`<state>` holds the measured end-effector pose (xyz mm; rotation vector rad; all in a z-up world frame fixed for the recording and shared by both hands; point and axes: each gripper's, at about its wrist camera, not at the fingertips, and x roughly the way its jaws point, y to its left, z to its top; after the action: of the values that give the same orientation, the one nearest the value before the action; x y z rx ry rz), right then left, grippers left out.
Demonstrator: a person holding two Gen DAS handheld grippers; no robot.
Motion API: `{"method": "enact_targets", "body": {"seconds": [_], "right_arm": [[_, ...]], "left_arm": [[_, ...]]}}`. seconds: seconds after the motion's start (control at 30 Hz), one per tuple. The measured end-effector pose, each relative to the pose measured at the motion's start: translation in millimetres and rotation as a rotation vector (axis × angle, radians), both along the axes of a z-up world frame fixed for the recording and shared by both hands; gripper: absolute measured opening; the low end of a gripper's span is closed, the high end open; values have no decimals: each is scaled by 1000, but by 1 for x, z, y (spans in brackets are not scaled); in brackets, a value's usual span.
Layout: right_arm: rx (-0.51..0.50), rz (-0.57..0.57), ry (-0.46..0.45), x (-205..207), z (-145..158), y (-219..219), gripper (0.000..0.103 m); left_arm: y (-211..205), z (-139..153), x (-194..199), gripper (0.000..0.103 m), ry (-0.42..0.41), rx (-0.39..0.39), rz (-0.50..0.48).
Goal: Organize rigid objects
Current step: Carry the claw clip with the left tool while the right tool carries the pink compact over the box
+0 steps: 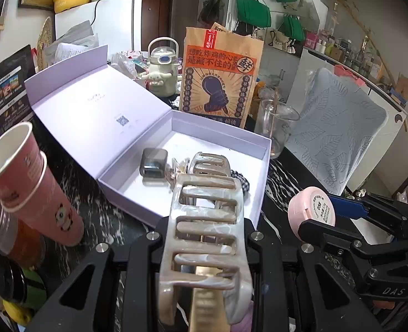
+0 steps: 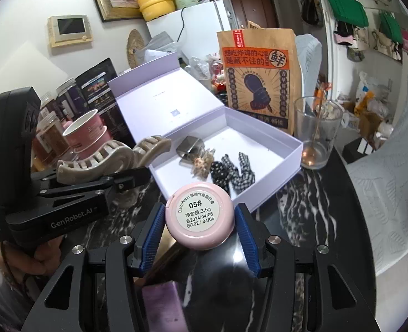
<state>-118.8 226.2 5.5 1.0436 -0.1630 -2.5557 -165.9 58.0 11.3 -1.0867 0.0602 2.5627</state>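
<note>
Stacked pink paper cups (image 1: pixel 29 182), printed paper bag (image 1: pixel 220 74), empty glass (image 2: pixel 316 132)

Glossy marbled plastic hair claw (image 1: pixel 204 238); matt cardboard box (image 1: pixel 262 182)

left gripper (image 2: pixel 132 178): black frame, silver screws, white "GenRobot.AI" lettering | right gripper (image 2: pixel 199 228): black frame, ribbed blue pads (image 2: pixel 152 231)

Even, soft indoor light; sharp centres, strong fisheye bending and dark corners.
</note>
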Motion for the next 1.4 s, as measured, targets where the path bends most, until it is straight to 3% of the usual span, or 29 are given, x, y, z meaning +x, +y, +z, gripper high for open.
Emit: {"method": "enact_targets", "body": {"seconds": [1.03,1.4], "right_arm": [[61,-24,87,-108,30,6,51],[25,-49,23,-139,11,4,51]], "left_arm": [[11,22,-108,27,81,6,11],[14,4,-136,27,58,-12,10]]}}
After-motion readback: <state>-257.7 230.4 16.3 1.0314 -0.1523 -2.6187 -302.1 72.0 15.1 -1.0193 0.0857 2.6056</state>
